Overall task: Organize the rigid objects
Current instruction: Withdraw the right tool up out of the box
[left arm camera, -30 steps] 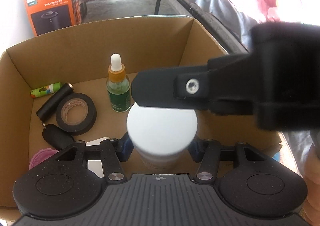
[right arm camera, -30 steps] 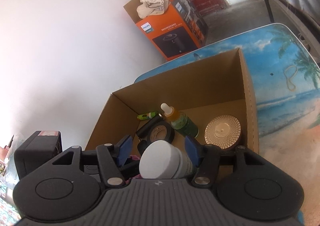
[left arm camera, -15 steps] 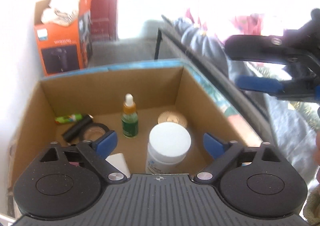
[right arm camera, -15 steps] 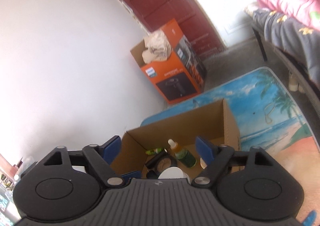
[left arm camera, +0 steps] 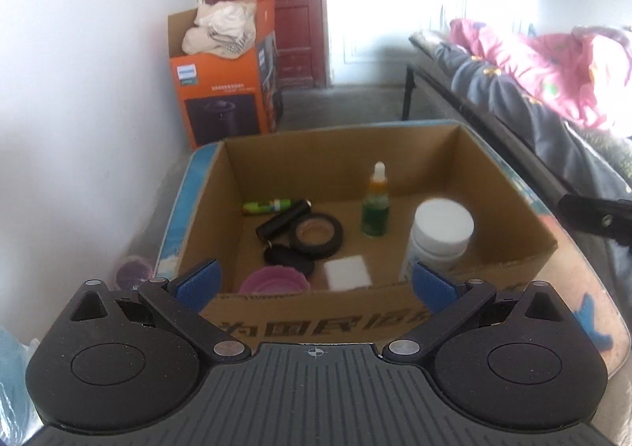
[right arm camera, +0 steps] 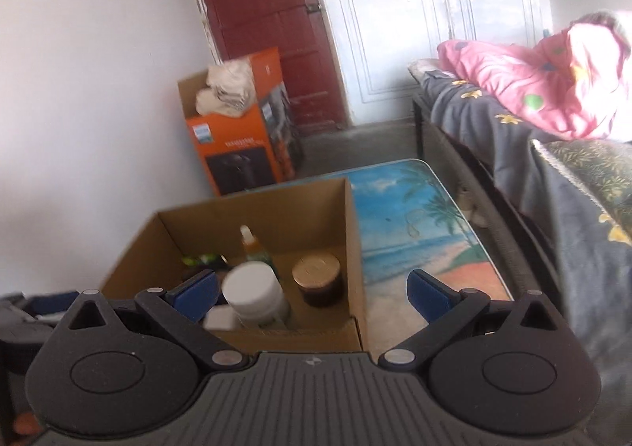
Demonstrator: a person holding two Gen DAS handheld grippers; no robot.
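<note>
The white jar [left arm camera: 440, 233] stands upright inside the cardboard box [left arm camera: 308, 321], by the near wall toward the box's right side, its long axis vertical. The left gripper [left arm camera: 314, 284] hangs outside that wall, jaws still spreading to full width with nothing between them. The right gripper [right arm camera: 312, 294] does likewise, and neither looks clearly nearer; any next pick must come from outside the box.

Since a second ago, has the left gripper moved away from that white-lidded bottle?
Yes. The left gripper has drawn back and up from the white-lidded bottle, outside the cardboard box; its jaws are opening with nothing between them.
</note>
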